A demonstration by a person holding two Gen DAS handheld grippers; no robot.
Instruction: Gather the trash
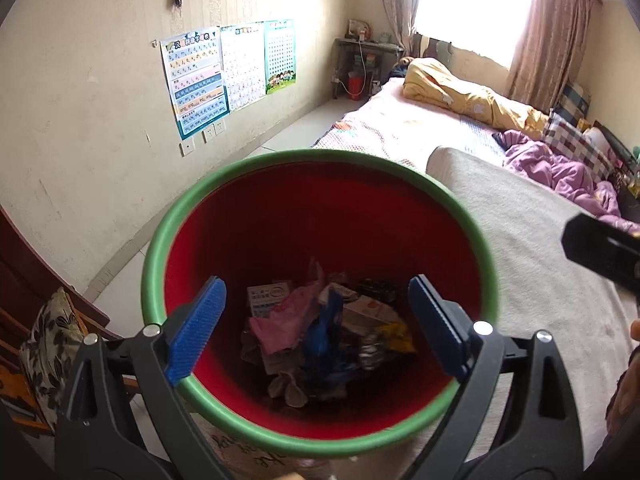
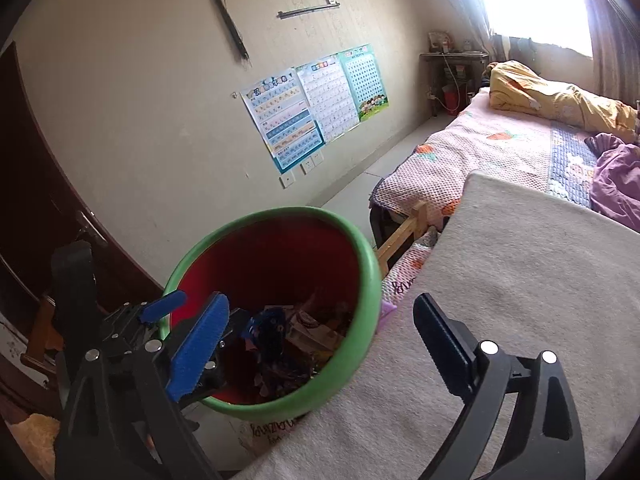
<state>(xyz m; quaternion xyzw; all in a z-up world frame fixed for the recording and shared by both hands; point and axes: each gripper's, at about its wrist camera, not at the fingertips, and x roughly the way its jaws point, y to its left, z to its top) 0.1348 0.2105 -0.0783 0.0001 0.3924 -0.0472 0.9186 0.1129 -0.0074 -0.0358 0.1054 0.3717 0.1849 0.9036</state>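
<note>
The left tongs (image 1: 316, 324) hung with their blue pads spread wide and nothing between them, poised directly above the mouth of a red bin (image 1: 320, 240) with a green rim. That placement suggested they had let something drop in. At the bottom of the bin lay a heap of trash (image 1: 320, 332): crumpled pink and blue wrappers, a printed carton, bits of yellow and grey.

The right tongs (image 2: 316, 344) were also spread apart and empty, straddling the bin's near edge, one blue pad over the bin's opening and the dark pad over a pale grey blanket (image 2: 520, 280). The left tongs (image 2: 188, 312) showed in that view too, beside the rim.

The bin stood at the corner of the bed (image 1: 400, 128), touching the blanket's edge, likely kept close for easy dropping. Beyond were a cream wall with learning posters (image 1: 196, 80), heaped bedding and a bright window (image 1: 476, 4).
</note>
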